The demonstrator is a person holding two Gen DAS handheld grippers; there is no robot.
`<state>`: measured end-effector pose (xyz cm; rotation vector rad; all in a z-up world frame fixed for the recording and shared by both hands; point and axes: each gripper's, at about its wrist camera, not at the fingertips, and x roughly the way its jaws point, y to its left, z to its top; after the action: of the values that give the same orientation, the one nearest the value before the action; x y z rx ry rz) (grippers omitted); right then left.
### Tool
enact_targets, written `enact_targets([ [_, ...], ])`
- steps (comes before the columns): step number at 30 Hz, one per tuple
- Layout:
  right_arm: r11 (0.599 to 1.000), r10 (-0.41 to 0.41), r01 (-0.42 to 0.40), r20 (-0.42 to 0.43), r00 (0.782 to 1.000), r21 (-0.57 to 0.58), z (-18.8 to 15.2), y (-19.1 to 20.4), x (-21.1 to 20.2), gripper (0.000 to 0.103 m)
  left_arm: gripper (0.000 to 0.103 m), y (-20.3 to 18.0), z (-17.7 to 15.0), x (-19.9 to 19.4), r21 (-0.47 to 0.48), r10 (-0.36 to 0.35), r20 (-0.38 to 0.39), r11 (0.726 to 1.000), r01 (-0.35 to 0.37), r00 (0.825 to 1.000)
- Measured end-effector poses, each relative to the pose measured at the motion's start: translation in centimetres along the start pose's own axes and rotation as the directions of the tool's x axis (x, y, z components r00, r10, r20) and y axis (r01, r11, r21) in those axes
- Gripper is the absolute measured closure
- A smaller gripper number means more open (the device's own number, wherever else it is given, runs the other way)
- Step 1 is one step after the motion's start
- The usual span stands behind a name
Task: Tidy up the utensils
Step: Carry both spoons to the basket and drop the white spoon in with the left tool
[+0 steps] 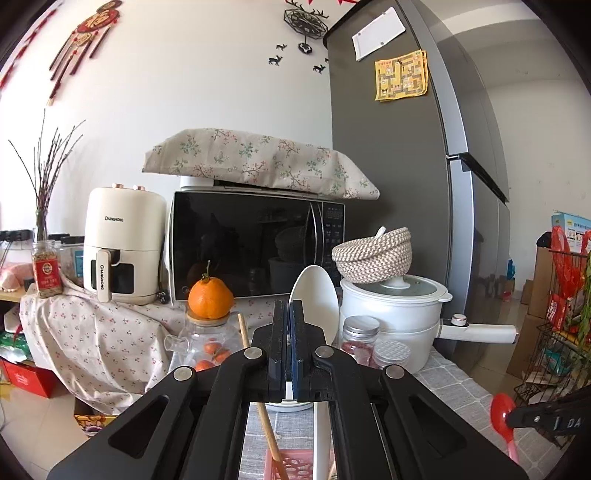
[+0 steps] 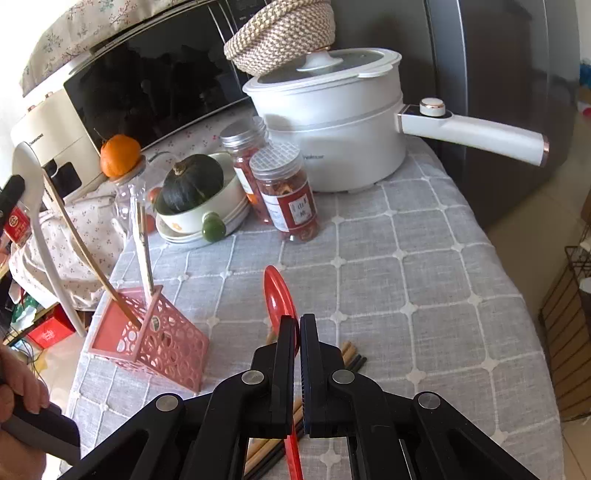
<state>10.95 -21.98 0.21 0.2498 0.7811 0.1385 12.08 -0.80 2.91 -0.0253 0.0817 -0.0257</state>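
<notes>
Likely a home kitchen — microwave (image 1: 255, 243), fridge (image 1: 406, 166), electric pot (image 2: 332, 125).

Bright daylight throughout; glare is seen on the fridge (image 1: 458, 155); edges are bent, corners blacked out.

White spoon (image 1: 314, 295); red spoon (image 2: 280, 295); pink utensil basket (image 2: 155, 339) with a cut-out circle pattern; grey tablecloth (image 2: 406, 258) in a white stitched grid. White pot (image 2: 332, 122); beige-and-white woven basket (image 2: 280, 33); orange fruit (image 1: 210, 297); dark green squash (image 2: 194, 181). Black microwave (image 1: 251, 243) under a floral-print cover (image 1: 258, 158); cream air fryer (image 1: 123, 243).
</notes>
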Motion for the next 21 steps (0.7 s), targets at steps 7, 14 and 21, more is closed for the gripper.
enact_targets([
  [7,1.000,0.021,-0.021,0.063,0.998,0.008,0.5,0.6,0.0,0.101,0.102,0.8,-2.4,1.5,-0.013,0.029,-0.060,0.999,-0.030,0.998],
  [14,0.998,0.054,-0.060,0.185,0.981,0.030,1.5,1.3,-1.6,0.101,0.100,2.4,-3.8,1.5,-0.058,0.007,-0.180,0.998,-0.018,0.984],
  [21,0.993,0.100,-0.112,0.318,0.943,0.020,2.6,3.4,-3.8,0.101,0.068,2.8,-3.2,0.3,-0.084,-0.046,-0.355,0.996,0.018,0.934],
])
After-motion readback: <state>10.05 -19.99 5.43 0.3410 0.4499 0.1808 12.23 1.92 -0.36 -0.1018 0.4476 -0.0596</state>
